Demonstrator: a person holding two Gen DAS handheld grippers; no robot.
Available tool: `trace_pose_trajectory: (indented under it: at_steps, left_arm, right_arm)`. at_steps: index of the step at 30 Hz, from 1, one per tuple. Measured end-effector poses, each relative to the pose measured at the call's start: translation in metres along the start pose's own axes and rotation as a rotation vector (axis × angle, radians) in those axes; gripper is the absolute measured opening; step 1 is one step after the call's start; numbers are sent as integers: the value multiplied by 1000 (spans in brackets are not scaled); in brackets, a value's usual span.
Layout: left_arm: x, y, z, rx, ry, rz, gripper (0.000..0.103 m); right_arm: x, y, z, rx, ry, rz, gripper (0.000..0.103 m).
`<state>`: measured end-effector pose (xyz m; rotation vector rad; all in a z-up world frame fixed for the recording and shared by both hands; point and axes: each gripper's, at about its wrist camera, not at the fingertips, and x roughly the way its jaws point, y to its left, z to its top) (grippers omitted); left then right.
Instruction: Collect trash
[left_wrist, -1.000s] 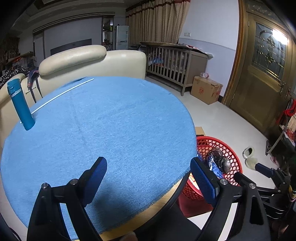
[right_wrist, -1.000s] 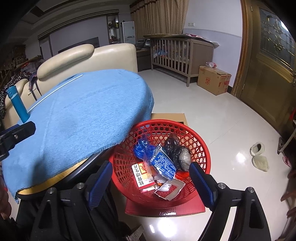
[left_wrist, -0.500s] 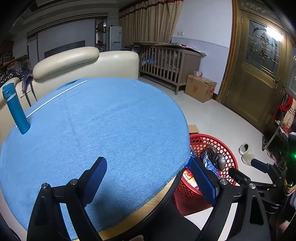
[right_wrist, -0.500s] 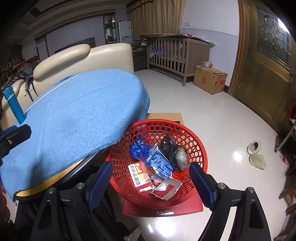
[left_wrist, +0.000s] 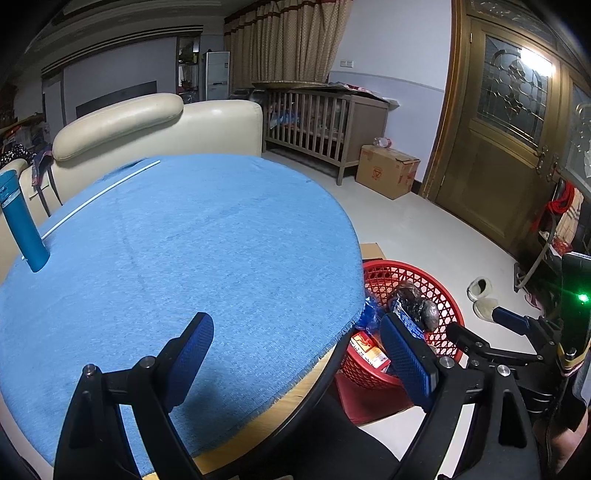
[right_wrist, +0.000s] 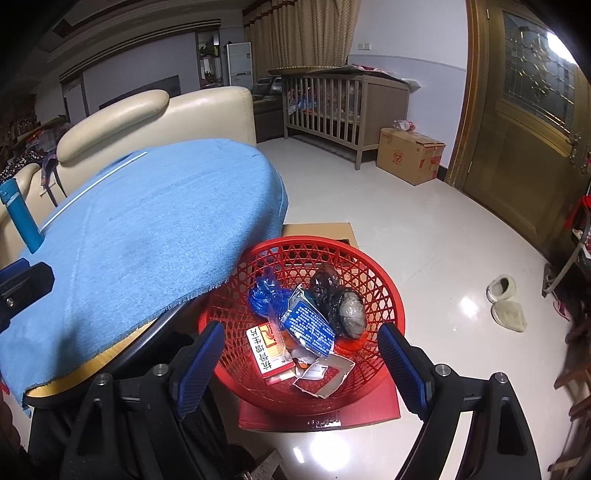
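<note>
A red mesh basket (right_wrist: 384, 291) stands on the floor by the table and holds trash: a blue bag (right_wrist: 264, 297), a blue-and-white packet (right_wrist: 308, 325), a black bag (right_wrist: 332, 295), a red-and-white box (right_wrist: 267, 350) and torn paper (right_wrist: 325, 373). My right gripper (right_wrist: 301, 350) is open and empty above the basket's near rim. The basket also shows in the left wrist view (left_wrist: 417, 277). My left gripper (left_wrist: 299, 347) is open and empty over the near edge of the blue-clothed round table (left_wrist: 166, 240). The right gripper also shows in the left wrist view (left_wrist: 480, 328).
A blue bottle (left_wrist: 22, 225) stands at the table's left edge. A cream sofa (left_wrist: 147, 125) lies behind the table. A crib (left_wrist: 325, 122), a cardboard box (left_wrist: 388, 170) and a wooden door (left_wrist: 509, 147) stand beyond. Slippers (right_wrist: 506, 302) lie on the floor.
Both grippers have drifted slightly; the basket sits a little more centred between the right fingers. Both stay open and empty.
</note>
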<state>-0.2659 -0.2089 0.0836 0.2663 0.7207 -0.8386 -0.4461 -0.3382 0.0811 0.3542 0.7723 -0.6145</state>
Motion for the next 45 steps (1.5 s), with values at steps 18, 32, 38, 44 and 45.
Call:
trace_pose_trajectory:
  at_steps: [18,32,38,44,45]
  left_arm:
    - [-1,-9,-1,29,-2,-16,92]
    - [-2,-13,-3,47,-3,-22,92]
    - [-3,-14,-3,55,-7,-35,92]
    - [-6,-17,-3,66,-14,-45,92]
    - [-5,-17,-3,66,-13,-47,92]
  right_arm:
    - [0,-3,-2,12,0,-22,87]
    - [1,-3,-4,14,5,-24,87]
    - [1,-4,-5,15,7,-24,87]
    - [2,-4,-5,17,11,-26,87]
    - [2,-4,-5,17,11,-26,87]
